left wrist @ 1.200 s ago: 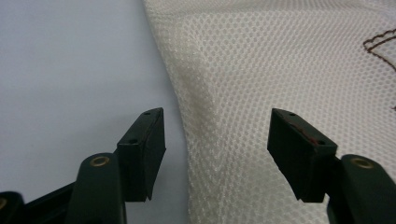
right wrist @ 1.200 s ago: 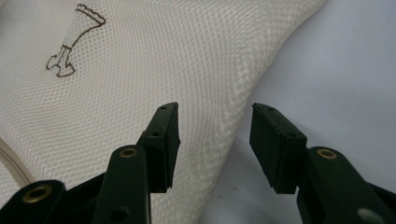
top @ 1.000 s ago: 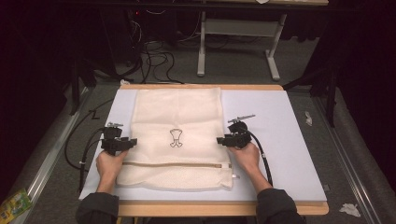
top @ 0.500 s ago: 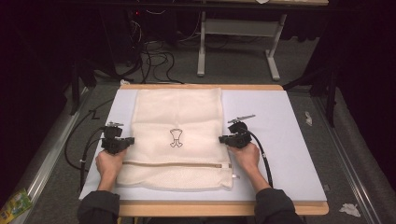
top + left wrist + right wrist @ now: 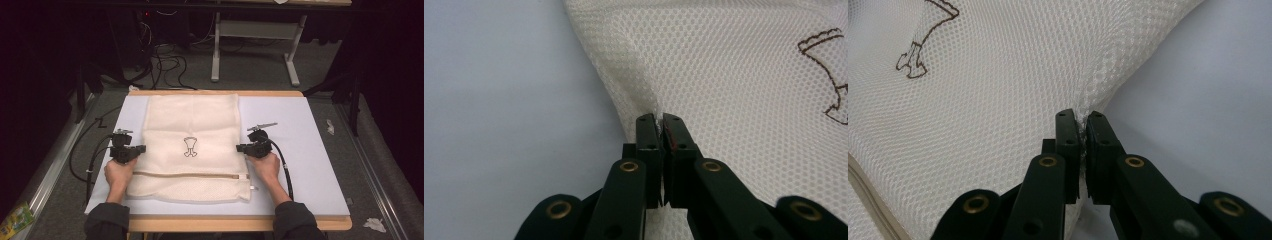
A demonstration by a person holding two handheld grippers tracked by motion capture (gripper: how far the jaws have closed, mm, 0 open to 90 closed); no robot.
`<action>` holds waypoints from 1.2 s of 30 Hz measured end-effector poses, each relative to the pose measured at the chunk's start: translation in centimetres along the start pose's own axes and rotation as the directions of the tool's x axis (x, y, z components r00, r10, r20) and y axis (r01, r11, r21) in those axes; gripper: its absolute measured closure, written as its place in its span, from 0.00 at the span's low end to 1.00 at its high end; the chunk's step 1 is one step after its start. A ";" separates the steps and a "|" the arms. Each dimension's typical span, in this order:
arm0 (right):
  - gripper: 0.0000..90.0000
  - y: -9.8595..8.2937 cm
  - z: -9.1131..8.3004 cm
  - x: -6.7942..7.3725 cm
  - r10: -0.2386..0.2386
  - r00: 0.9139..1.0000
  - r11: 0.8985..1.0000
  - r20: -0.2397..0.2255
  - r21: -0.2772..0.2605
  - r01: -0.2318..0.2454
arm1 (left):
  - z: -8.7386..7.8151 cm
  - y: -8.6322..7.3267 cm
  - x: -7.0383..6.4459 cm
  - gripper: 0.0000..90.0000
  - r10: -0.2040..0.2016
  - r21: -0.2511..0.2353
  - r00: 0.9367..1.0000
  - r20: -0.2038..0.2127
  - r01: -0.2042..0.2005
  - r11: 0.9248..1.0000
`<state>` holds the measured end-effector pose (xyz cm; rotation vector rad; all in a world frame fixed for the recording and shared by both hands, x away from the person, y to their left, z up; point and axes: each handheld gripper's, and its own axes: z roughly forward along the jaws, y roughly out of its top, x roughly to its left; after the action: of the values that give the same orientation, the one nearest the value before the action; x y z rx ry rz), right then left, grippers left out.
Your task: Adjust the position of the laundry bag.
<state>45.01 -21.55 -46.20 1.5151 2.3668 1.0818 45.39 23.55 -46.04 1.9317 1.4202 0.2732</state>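
A cream mesh laundry bag (image 5: 190, 145) lies flat, small brown emblem (image 5: 190, 146) at its middle, zipper (image 5: 190, 175) (closed, it seems) across its near end; each side edge is pinched between closed gripper fingers (image 5: 647, 131).

Black grippers (image 5: 141, 148) with brass-coloured rivets, trailing black cables; dark sleeves (image 5: 106, 220).

No readable text, numbers or brand names anywhere. One sign only: a small dark-brown outline emblem (image 5: 190, 147) stitched on the middle of the cream mesh zip bag (image 5: 192, 120), shaped like a flared stem on a small base. Part of it shows at the edge of the left gripper view (image 5: 831, 75) and the right gripper view (image 5: 928, 37). No letters in it.
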 end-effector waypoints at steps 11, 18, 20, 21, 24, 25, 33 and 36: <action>0.97 -0.2 -1.1 -0.9 0.020 1.000 0.999 0.013 -0.028 -0.020 | 0.1 0.8 -1.7 0.97 0.044 -0.027 0.999 0.003 -0.044 0.999; 0.97 -0.5 -2.1 -1.4 0.027 1.000 0.999 0.013 -0.043 -0.027 | 0.3 0.9 -2.0 0.97 0.047 -0.024 0.999 0.019 -0.047 0.999; 0.97 -0.6 -2.4 -1.8 0.036 0.999 0.998 0.016 -0.047 -0.035 | 0.4 1.0 -2.4 0.97 0.044 -0.027 0.999 0.031 -0.043 0.999; 0.97 -0.6 -2.4 -1.8 0.036 0.999 0.998 0.016 -0.047 -0.035 | 0.4 1.0 -2.4 0.97 0.044 -0.027 0.999 0.031 -0.043 0.999; 0.97 -0.9 -3.0 -2.4 0.045 0.998 0.998 0.033 -0.046 -0.043 | 0.8 1.2 -3.2 0.97 0.066 -0.027 0.997 0.043 -0.065 0.998; 0.97 -1.0 -3.1 -2.6 0.048 0.998 0.998 0.036 -0.046 -0.047 | 0.8 1.2 -3.2 0.97 0.066 -0.027 0.997 0.043 -0.065 0.998; 0.97 -1.8 -4.0 -3.6 0.067 0.996 0.997 0.065 -0.054 -0.063 | 1.4 1.1 -4.2 0.97 0.067 -0.046 0.994 0.085 -0.063 0.997; 0.97 -1.8 -4.4 -4.0 0.068 0.996 0.996 0.062 -0.061 -0.064 | 1.9 2.0 -4.5 0.97 0.073 -0.031 0.993 0.092 -0.071 0.997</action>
<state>43.56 -27.51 -45.14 1.5935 2.2377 1.0888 46.23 18.44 -45.07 1.9505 1.2819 0.2317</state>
